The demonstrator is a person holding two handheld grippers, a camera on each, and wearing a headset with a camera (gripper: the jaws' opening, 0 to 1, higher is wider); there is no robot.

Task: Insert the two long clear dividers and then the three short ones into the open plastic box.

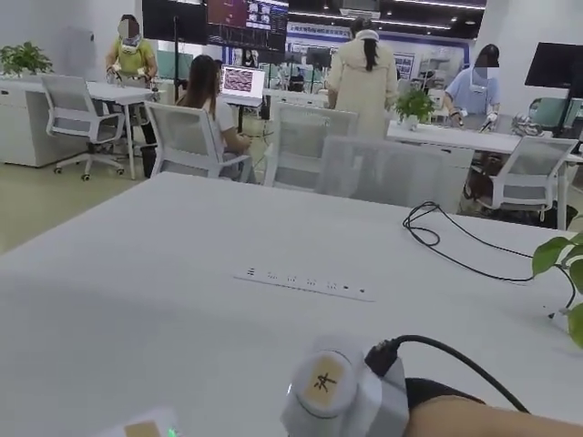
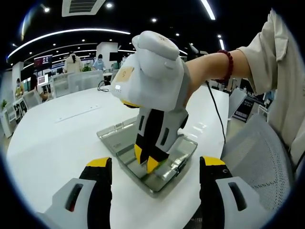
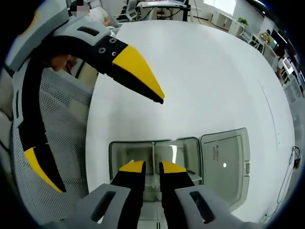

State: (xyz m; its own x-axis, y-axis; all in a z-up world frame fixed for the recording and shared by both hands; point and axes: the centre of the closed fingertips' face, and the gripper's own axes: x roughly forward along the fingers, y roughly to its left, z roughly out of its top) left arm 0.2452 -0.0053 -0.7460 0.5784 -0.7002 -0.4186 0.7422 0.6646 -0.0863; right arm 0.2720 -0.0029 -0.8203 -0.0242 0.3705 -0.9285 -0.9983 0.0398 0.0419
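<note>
The clear plastic box lies open on the white table near its edge, its lid folded flat beside it. My right gripper points straight down into the box. In the right gripper view its jaws stand close together over the box, in line with a thin clear divider that stands edge-on inside; the lid lies to the right. My left gripper is held wide open, facing the box with nothing between its fingers. It also hangs above the table in the right gripper view.
The head view looks across the white table to a built-in socket strip, a black cable and a plant at the right edge. Mesh chairs and several people stand beyond. A mesh chair sits right of the box.
</note>
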